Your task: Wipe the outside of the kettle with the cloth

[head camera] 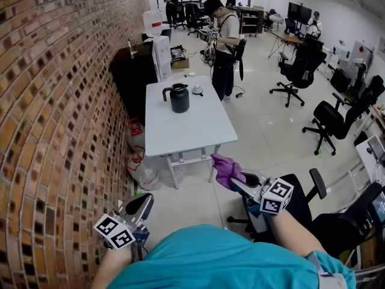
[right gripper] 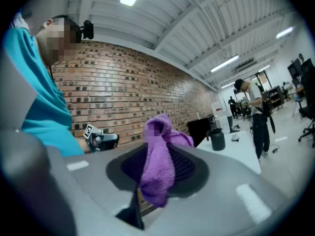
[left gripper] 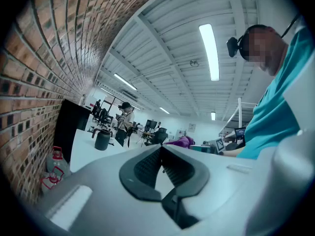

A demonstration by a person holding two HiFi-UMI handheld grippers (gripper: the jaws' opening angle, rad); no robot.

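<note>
Head view: the round black kettle (head camera: pixel 179 98) stands at the far end of the white table (head camera: pixel 192 131). Short of that table, my right gripper (head camera: pixel 237 182) pinches the fluffy purple cloth (head camera: pixel 225 170); my left gripper (head camera: pixel 141 205) is pressed together.

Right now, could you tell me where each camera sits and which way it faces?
Head view: on the head, looking forward and down at the table and kettle; shirt, left gripper and right gripper show.
Left gripper view: on that gripper, along its shut, empty jaws toward the kettle; sleeve shows.
Right gripper view: on that gripper, along jaws shut on the cloth toward the kettle; left gripper shows.
Shared: all three see the kettle.
</note>
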